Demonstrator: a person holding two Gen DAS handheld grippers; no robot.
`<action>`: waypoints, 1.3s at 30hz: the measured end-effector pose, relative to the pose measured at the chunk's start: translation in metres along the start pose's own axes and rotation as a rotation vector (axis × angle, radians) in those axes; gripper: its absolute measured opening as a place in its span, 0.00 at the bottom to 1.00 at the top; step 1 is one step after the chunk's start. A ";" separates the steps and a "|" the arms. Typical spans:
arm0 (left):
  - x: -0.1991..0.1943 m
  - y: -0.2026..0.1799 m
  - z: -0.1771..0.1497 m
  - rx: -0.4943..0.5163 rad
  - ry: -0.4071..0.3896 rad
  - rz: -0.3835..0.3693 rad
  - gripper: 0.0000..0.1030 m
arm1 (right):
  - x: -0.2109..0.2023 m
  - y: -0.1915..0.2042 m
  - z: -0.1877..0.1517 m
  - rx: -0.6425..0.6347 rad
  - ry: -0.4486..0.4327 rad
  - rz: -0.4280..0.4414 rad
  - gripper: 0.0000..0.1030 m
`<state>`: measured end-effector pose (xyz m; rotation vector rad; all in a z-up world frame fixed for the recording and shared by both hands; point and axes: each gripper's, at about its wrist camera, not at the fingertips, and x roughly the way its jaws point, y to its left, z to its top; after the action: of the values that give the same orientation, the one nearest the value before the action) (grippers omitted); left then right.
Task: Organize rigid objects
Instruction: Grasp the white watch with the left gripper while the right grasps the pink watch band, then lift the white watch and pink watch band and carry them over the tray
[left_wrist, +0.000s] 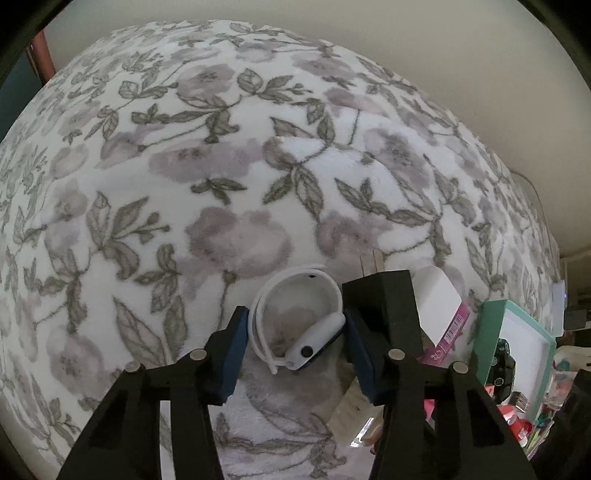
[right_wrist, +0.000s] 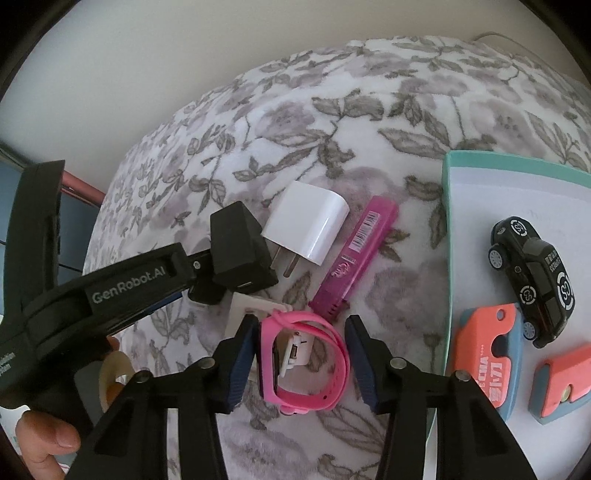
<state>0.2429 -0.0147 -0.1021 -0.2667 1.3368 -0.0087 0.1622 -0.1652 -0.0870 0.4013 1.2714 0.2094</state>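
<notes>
A white smartwatch (left_wrist: 303, 325) lies on the floral blanket (left_wrist: 221, 166) between the pads of my left gripper (left_wrist: 295, 354), which is open around it. A pink smartwatch (right_wrist: 306, 362) lies between the pads of my right gripper (right_wrist: 301, 362), which is open; its left pad touches the watch. A black charger (right_wrist: 240, 251), a white charger (right_wrist: 310, 225) and a magenta case (right_wrist: 354, 254) lie just beyond. The left gripper's body (right_wrist: 110, 291) shows at left in the right wrist view.
A teal-rimmed white tray (right_wrist: 448, 221) at the right holds a black toy car (right_wrist: 532, 273) and two coral-and-blue blocks (right_wrist: 487, 350). The tray also shows in the left wrist view (left_wrist: 517, 332). A white card (right_wrist: 251, 306) lies under the pink watch.
</notes>
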 end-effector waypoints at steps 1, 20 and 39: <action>0.000 -0.001 0.000 0.002 -0.001 0.000 0.52 | -0.001 -0.001 -0.001 0.000 0.001 0.000 0.49; -0.034 0.020 -0.011 -0.032 -0.049 0.077 0.51 | -0.016 -0.009 -0.003 0.033 0.011 0.011 0.48; -0.129 -0.010 -0.023 0.017 -0.264 0.107 0.51 | -0.111 -0.021 -0.004 0.104 -0.172 -0.011 0.48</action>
<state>0.1920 -0.0080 0.0184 -0.1743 1.0862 0.1023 0.1253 -0.2246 0.0016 0.4906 1.1175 0.0972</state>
